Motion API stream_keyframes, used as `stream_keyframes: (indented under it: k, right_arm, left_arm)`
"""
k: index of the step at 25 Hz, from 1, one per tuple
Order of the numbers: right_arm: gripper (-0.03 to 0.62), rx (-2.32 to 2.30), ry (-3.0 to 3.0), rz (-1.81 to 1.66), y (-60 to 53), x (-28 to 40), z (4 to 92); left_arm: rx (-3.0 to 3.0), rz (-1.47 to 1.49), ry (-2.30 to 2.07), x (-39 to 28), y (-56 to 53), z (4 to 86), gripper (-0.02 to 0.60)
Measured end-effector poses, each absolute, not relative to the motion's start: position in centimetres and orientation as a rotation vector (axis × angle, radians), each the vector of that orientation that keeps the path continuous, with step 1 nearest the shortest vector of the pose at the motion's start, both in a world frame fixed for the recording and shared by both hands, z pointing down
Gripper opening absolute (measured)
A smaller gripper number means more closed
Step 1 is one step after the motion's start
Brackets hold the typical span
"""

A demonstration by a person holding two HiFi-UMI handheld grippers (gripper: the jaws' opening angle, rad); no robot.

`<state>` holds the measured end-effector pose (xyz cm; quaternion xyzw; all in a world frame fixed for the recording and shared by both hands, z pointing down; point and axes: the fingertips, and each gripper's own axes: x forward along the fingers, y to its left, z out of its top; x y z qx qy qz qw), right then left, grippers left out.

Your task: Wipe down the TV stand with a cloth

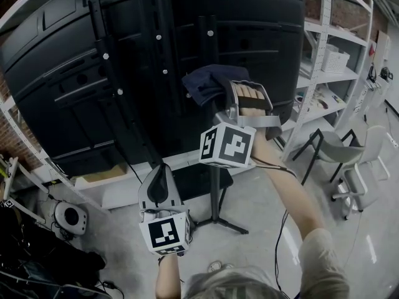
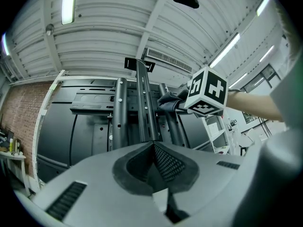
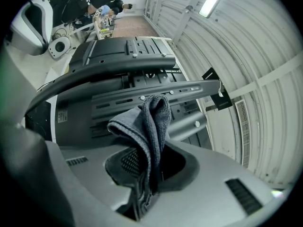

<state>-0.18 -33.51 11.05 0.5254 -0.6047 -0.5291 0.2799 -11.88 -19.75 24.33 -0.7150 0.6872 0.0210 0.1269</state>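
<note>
- L gripper (image 1: 163,167), lowest & nearest: jaws clenched together, nothing btwn them, aimed up at the rails.
- R gripper (image 1: 232,91), higher up: jaws grasping dark grey cloth (image 3: 147,119), which bunches out past the tips.
- Cloth is at TV stand (image 1: 118,92) upright rails, on back of black TV (image 1: 56,73); contact unclear.
- Far right: white shelving (image 1: 324,61), chair (image 1: 340,148).

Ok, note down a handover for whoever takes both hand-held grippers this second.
Right hand-held gripper: shut on the grey cloth, held up at the mounting rails of the TV stand.
Left hand-held gripper: shut, empty, lower down, pointing at the rails.
Done: cannot tell how much is wiped.
Left: probably the rails, then the base.
</note>
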Motion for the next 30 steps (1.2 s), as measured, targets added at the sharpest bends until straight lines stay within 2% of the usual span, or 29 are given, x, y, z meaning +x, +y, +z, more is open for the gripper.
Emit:
stream_keyframes:
  k: [30]
  right_arm:
    - [0.058, 1.312, -1.649, -1.320, -33.7, -0.4, 20.8]
  left_arm:
    - [-2.119, 0.008, 2.041, -12.1, -19.9, 27.0, 0.015]
